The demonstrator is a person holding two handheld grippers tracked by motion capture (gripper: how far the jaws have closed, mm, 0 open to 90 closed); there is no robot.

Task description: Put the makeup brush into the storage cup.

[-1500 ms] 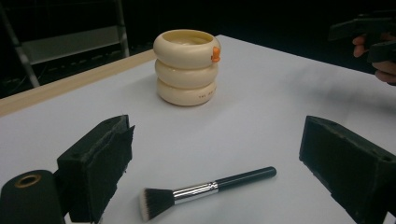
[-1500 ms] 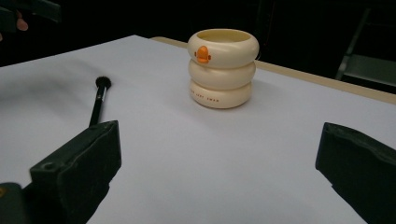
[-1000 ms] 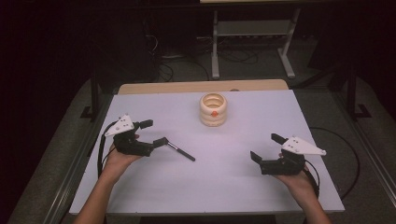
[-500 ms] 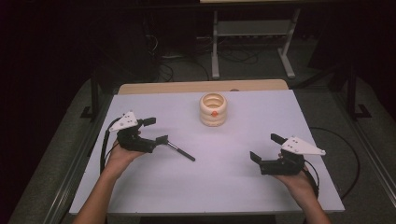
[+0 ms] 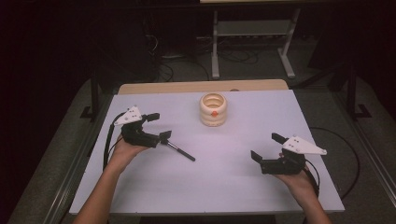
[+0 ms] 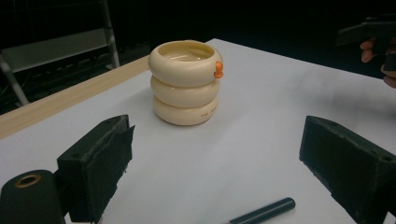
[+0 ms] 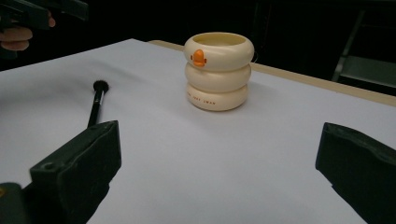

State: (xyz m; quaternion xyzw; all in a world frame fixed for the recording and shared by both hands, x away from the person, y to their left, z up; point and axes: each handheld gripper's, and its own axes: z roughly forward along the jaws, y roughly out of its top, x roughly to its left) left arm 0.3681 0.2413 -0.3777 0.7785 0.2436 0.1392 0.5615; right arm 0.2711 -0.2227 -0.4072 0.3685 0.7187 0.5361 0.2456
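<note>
2 grippers gape, left gripper (image 5: 158, 126) and right gripper (image 5: 270, 147); the black pen (image 5: 180, 151) lies flat, pointing toward lower right from left of centre.

The white worktop (image 5: 233, 177) is evenly and fairly brightly lit from overhead, while everything beyond it at 12 o'clock falls into near-black. Shadows are soft and short; the cream cup (image 5: 213, 109) throws only a faint one. No harsh glare. The high view is grainy and slightly soft; in the gripper views the near jaws blur at 6 o'clock
</note>
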